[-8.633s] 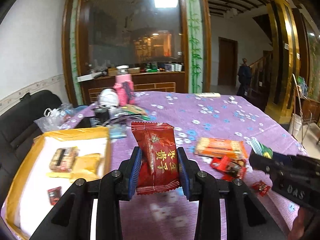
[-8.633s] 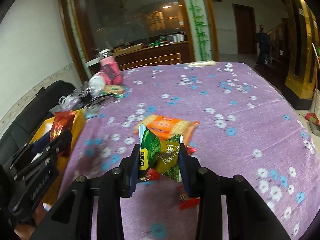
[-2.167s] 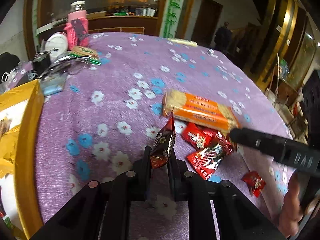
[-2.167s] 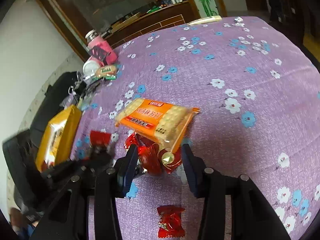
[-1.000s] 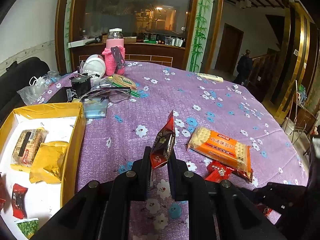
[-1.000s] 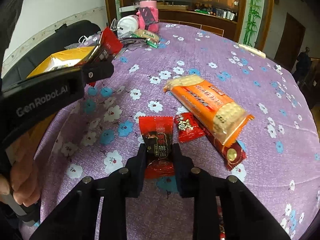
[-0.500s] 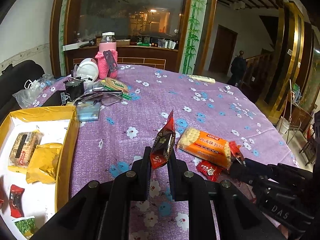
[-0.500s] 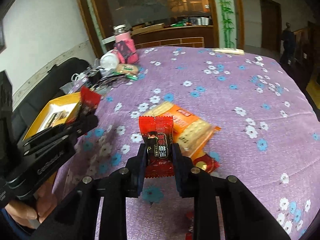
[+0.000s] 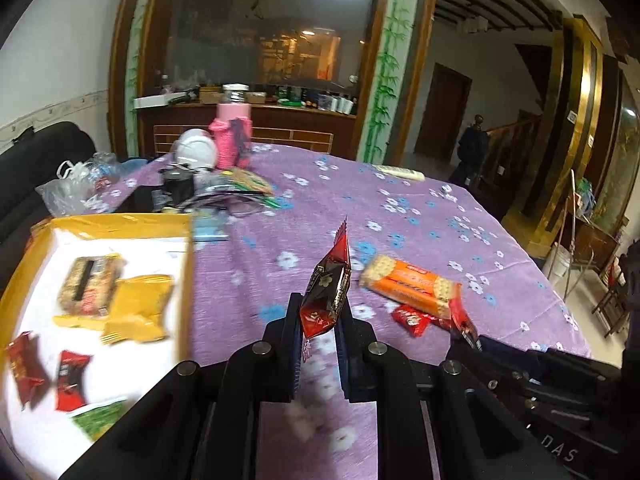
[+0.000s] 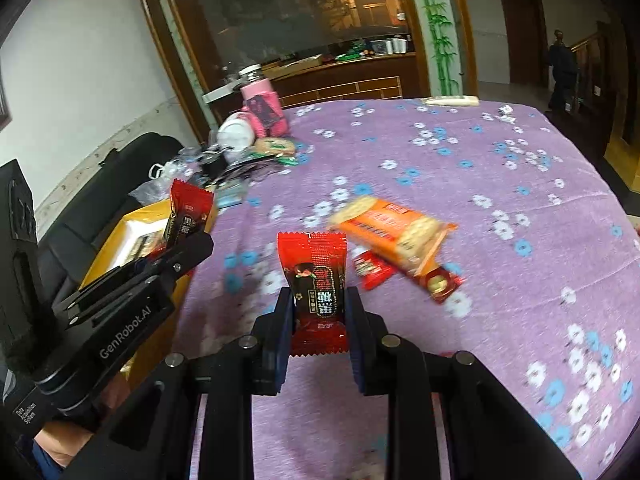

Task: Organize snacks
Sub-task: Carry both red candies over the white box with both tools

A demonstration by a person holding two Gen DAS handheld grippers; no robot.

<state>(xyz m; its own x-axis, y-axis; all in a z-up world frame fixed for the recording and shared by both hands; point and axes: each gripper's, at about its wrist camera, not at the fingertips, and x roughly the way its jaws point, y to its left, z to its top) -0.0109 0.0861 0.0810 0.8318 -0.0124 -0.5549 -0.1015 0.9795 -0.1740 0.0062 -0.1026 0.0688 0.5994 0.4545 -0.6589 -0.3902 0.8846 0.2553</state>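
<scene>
The body of the left tongs (image 10: 160,258), seen in the right wrist view, carries the white lettering "GenRobot.AI" along its side, with a smaller white label reading "Data Acquisition System" lower down near the grip. The body of the right tongs (image 9: 466,338), seen in the left wrist view, carries the letters "DAS". The printing on the red candy wrapper (image 10: 316,284) and on the orange cracker pack (image 10: 394,230) is too blurred to read.
</scene>
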